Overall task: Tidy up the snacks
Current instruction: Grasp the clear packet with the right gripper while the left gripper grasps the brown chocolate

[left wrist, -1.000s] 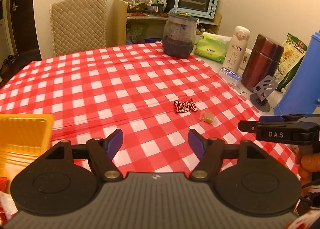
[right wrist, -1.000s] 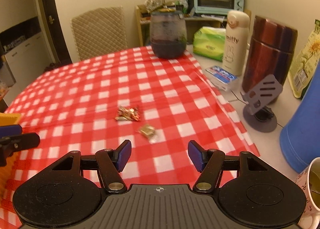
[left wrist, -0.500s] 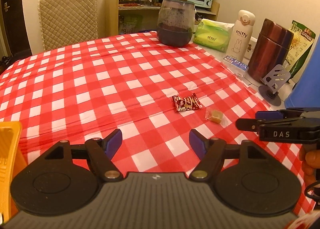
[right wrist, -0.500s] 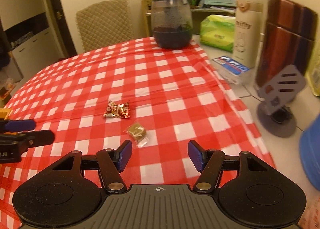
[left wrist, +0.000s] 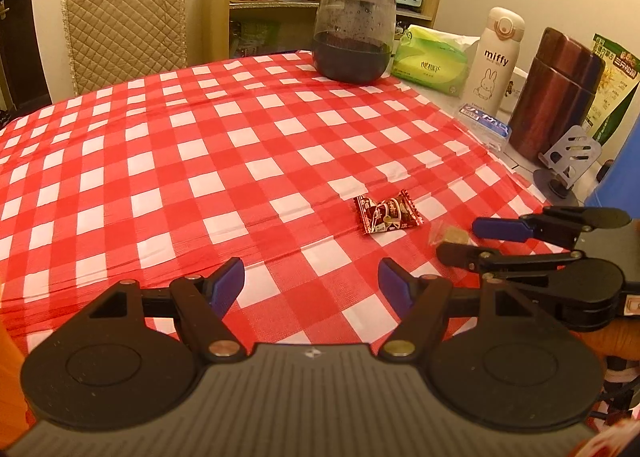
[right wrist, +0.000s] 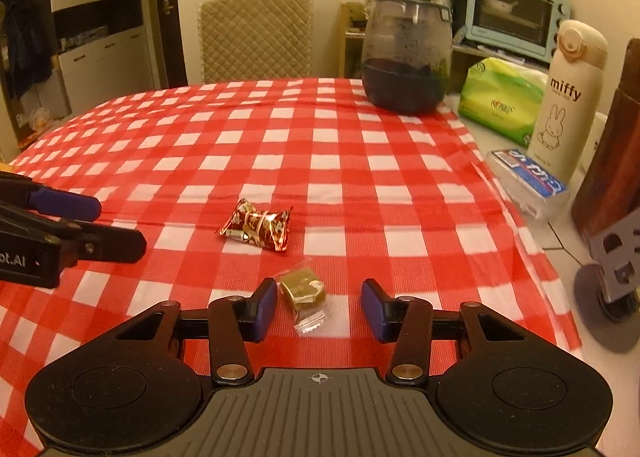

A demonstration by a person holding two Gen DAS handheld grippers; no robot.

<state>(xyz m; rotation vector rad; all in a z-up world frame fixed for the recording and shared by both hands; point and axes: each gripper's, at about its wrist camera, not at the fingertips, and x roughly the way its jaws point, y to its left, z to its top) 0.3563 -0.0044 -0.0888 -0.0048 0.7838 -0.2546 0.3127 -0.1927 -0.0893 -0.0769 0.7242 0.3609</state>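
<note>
Right wrist view shows our right gripper [right wrist: 319, 307] closing around, not yet squeezing, the small brown candy [right wrist: 302, 289] low in the middle, while the red candy [right wrist: 256, 224] above it waits and our left gripper [left wrist: 311, 284] stays open and empty.

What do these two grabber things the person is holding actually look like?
Both look alike. The left gripper and the right gripper each have a ribbed grey body, two round black discs, black jointed arms with silver rivets, and two fingers faced with dark blue pads. White lettering marks the side of the left one.
</note>
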